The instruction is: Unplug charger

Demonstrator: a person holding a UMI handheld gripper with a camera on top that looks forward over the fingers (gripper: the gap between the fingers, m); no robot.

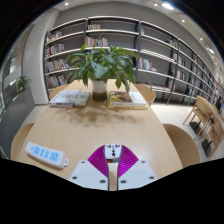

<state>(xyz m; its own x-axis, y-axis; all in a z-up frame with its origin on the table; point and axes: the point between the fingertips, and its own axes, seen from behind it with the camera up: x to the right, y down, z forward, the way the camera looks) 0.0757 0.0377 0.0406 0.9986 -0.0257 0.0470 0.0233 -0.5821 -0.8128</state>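
Observation:
My gripper [112, 156] is shut on a small white charger [112, 151], which sits pinched between the two magenta pads [97, 158] at the fingertips. The charger is held above the wooden table [90, 135]. A white power strip [45, 155] lies flat on the table to the left of the fingers, apart from the charger. I see no cable between the two.
A potted green plant [104, 66] stands in the middle of the table beyond the fingers, with books [70, 97] to its left and more books [127, 99] to its right. Bookshelves [150, 50] line the back wall. Wooden chairs [205, 118] stand to the right.

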